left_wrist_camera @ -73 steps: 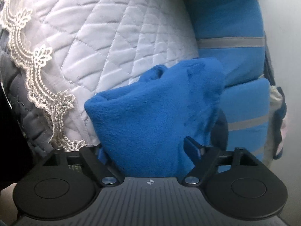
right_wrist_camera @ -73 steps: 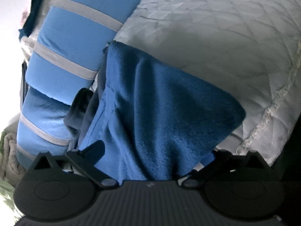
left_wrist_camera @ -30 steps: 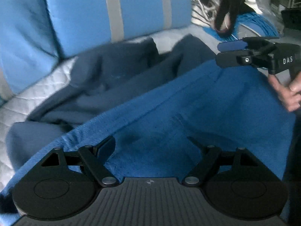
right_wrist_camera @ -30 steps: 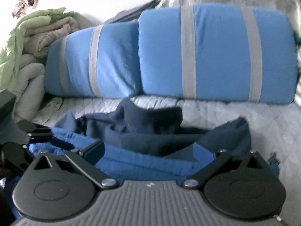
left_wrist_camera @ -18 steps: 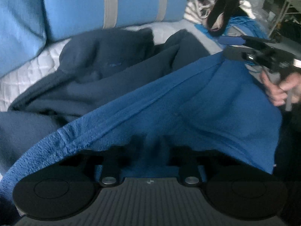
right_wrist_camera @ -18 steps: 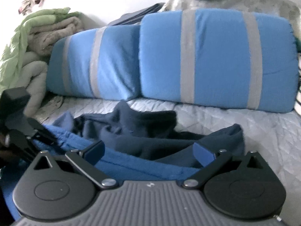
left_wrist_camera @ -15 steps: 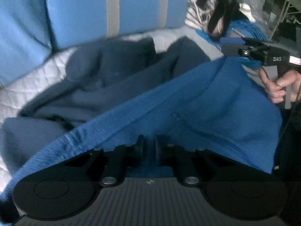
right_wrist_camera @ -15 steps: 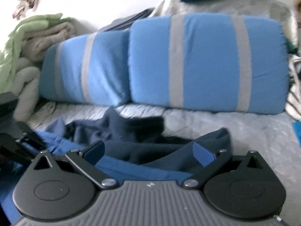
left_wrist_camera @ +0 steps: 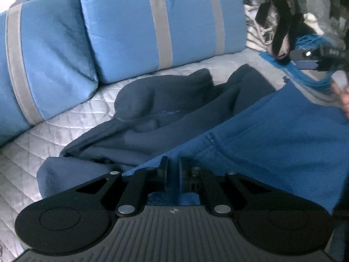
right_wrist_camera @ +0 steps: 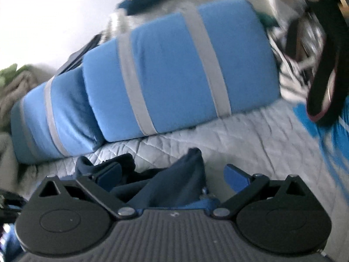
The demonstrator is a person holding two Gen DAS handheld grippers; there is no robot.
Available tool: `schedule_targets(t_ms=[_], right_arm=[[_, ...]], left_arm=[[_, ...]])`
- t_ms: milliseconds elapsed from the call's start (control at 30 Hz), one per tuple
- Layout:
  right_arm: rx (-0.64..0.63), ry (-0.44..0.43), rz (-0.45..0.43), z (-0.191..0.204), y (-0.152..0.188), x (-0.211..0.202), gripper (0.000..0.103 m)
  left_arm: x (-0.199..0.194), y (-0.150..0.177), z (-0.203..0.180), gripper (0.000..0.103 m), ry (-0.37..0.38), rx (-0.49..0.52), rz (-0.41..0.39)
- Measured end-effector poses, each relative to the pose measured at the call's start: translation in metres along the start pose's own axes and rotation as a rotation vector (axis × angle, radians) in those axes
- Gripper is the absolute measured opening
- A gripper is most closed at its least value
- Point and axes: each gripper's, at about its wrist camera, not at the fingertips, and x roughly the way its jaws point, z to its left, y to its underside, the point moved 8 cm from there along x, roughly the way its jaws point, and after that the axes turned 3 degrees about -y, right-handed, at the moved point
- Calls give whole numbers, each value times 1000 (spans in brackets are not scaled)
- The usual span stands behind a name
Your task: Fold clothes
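Left gripper just clamped: fingers were spread wide 1 s back, have just been closing, now pressed nearly together, pinching the hem edge of the bright blue fleece garment. Fabric visible between the pads. Hand barely shifted meanwhile.

Right gripper fingers spread, nothing pinched; dark navy garment bunched between and in front of them, pads not pressing on it. View rolled hard and swung sideways versus 0.5 s ago, pillows now slanted, frame motion-blurred. In left view, right gripper blurred at far right, apart from the fleece's right corner, a bit of the person's hand below it.

Meaning for task: 1 corner of fleece secured, other corner looks released or not yet regrabbed; likely re-gripping before spreading flat. Fold itself not started, garment draped toward near edge of bed, partly over the navy garment.

Carrier: bed with pale quilted diamond-stitch cover. 2 blue pillows with grey stripes along the far edge against a white wall. Right end of bed: blue cord pile, dark hanging strap, cluttered items, too blurred to name. Folded greenish blankets at far left.
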Motion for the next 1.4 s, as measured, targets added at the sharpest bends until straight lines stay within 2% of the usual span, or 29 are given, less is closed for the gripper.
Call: schedule_targets(t_ms=[100,300,500,667,767,1067,1200,1267,1300,1367,1400], right_arm=[[101,-18,39,-16,2,3,103],[202,-39,138,-37,8,12,103],[247,-105,327,-47,25,31,103],[193,-144,333,-47,24,36,102],[207,-149,342,-52,25,42,102],[222,-163,379,-62,35,50,91],[207,-185,368,-63,36,47,72],[187,-185,360,-62,37,45,49],[170,-181,356,-61,37,44,34],[143,-176,330,-58,34,40,23],[141,-177,316,-56,32,39,21]], left_arm=[[9,0,-2,9,-13,32,11],[18,0,-2,9,-52,53,13],[23,-2,-4,9,-80,79,12],[28,-4,-4,9,-91,72,14],[31,-5,-3,9,-91,56,14],[43,-4,-5,9,-106,46,23],[46,-2,-5,9,-107,46,29],[48,-1,-5,9,-101,38,31],[48,0,-5,9,-100,36,30],[48,0,-5,10,-100,34,27],[48,0,-5,10,-101,34,25]])
